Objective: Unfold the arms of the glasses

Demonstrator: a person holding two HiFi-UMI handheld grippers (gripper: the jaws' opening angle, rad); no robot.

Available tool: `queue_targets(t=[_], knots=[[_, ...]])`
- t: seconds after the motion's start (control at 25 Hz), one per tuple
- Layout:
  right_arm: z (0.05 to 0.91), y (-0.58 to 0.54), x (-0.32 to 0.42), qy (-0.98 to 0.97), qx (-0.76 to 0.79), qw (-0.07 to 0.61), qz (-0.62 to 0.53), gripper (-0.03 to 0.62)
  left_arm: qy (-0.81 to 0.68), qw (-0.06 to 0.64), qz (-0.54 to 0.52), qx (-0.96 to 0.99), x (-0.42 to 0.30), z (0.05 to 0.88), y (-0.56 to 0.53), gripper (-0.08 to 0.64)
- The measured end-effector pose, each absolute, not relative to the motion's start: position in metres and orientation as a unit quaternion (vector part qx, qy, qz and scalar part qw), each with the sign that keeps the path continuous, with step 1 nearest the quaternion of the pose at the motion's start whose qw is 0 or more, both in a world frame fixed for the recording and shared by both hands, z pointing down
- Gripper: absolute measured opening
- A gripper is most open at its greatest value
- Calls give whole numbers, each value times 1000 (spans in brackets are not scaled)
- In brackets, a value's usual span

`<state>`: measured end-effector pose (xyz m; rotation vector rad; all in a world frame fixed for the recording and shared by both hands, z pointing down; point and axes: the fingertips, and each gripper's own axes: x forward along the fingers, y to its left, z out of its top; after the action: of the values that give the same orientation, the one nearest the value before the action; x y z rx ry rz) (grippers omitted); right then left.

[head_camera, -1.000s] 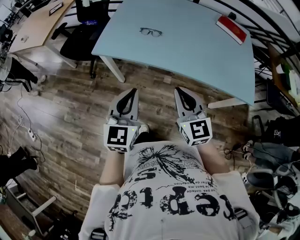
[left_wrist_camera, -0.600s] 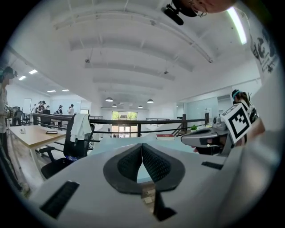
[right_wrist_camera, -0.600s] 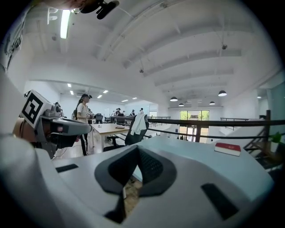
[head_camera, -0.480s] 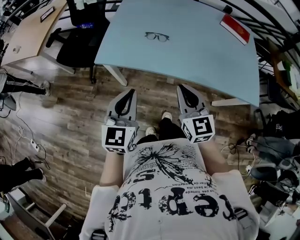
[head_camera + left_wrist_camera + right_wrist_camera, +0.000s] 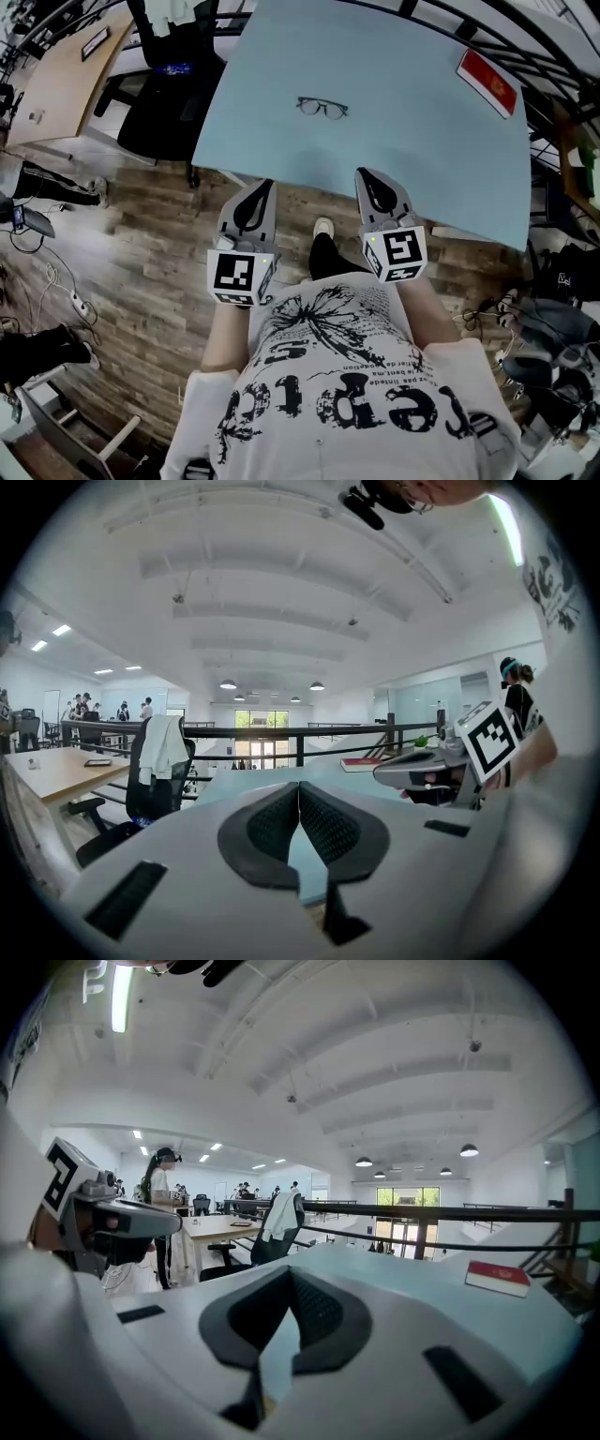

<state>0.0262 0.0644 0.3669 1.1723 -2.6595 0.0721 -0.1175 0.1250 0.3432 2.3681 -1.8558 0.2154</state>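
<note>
glasses: well ahead of us on worktop, lying crosswise
left tool: clenched, empty
right tool: clenched, empty, slightly nearer

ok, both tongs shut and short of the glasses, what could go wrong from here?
1. The left tongs and right tongs are both shut. If they arrive that way, they would likely shove the glasses across the smooth table rather than grip them.
2. The frame looks thin and lies low on the tabletop, so a pinch may slip or bend it.
</note>
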Motion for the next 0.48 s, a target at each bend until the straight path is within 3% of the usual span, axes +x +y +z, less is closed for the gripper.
queue_targets(t=[0.48], knots=[[376,-103,36,-904,406,131,40,9,-599,53,94,793,-112,344,-47,18]])
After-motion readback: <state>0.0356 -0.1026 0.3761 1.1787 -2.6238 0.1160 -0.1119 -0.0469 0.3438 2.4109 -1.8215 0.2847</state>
